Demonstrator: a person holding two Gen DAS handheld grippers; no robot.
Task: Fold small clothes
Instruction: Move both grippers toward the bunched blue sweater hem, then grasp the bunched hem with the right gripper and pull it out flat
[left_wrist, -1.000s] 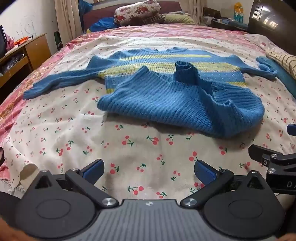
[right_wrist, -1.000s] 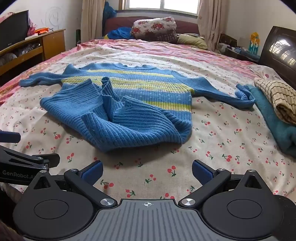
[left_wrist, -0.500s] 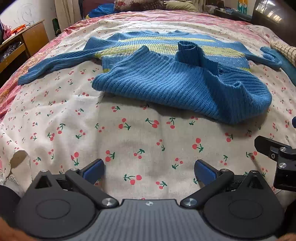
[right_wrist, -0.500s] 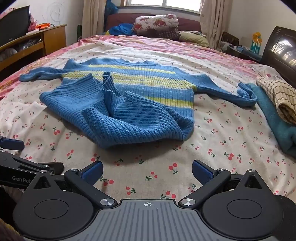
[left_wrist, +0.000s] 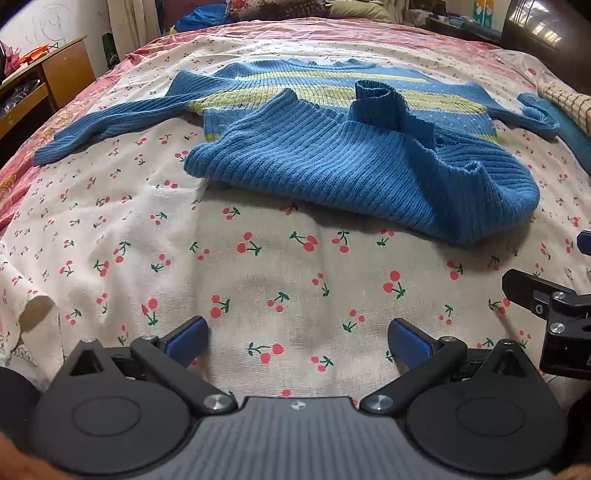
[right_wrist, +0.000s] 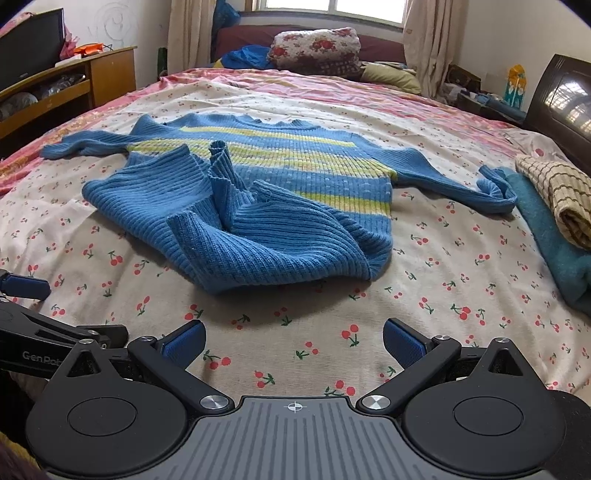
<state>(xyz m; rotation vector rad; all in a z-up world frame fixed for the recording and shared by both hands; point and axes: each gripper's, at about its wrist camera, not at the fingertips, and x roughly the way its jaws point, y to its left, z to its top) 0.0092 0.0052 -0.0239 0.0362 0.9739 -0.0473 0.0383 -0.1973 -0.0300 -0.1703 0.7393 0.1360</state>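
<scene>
Blue ribbed sweater (left_wrist: 354, 173) lies half-folded on the bed (left_wrist: 258, 295), sleeves spread, while left gripper (left_wrist: 297, 338) and right gripper (right_wrist: 293, 338) hover short of it, jaws apart and empty; next move, judged: grasp a sleeve and fold it inward.

One blue ribbed knit sweater with yellow stripes (right_wrist: 258, 206) is seen, one folded teal towel (right_wrist: 550, 236), one checked beige cloth (right_wrist: 561, 195), and two open claws (left_wrist: 297, 338) (right_wrist: 293, 341).
</scene>
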